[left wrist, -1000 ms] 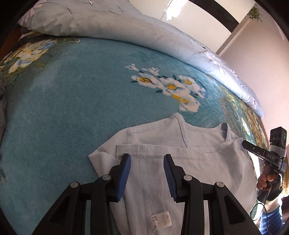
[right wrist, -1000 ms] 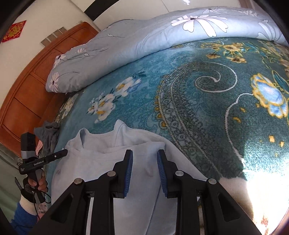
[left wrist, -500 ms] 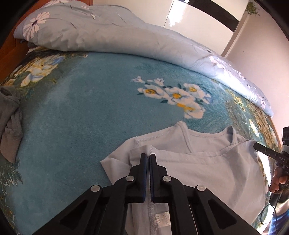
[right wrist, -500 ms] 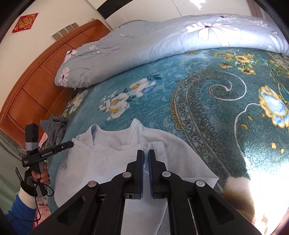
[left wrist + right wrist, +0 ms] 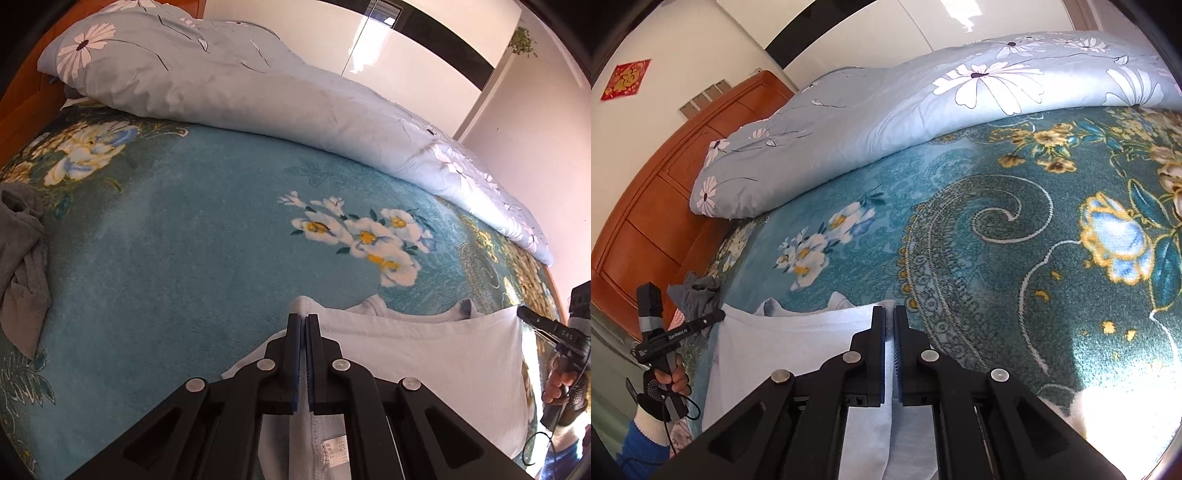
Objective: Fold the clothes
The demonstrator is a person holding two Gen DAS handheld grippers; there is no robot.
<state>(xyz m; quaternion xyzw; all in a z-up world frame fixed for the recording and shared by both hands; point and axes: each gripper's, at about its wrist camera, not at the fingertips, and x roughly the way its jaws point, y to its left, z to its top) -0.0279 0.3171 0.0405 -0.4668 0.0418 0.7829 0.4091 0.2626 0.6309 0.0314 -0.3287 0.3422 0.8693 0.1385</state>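
Both tongs are clenched on the shirt (image 5: 436,354): the left tongs (image 5: 303,320) pinch one corner of its folded edge, the right tongs (image 5: 889,313) the other. The shirt stretches between them over the blanket (image 5: 192,236). Beyond lies a duvet (image 5: 258,88).

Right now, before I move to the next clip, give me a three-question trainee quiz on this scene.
1. True or false: the left tool is shut on the pale blue cotton T-shirt.
2. What does the right tool grip? A) the crumpled grey garment B) the pale blue cotton T-shirt C) the light blue floral duvet
3. Fill in: the T-shirt lies on a ____ floral blanket.

Key: 1 true; 2 B; 3 teal.
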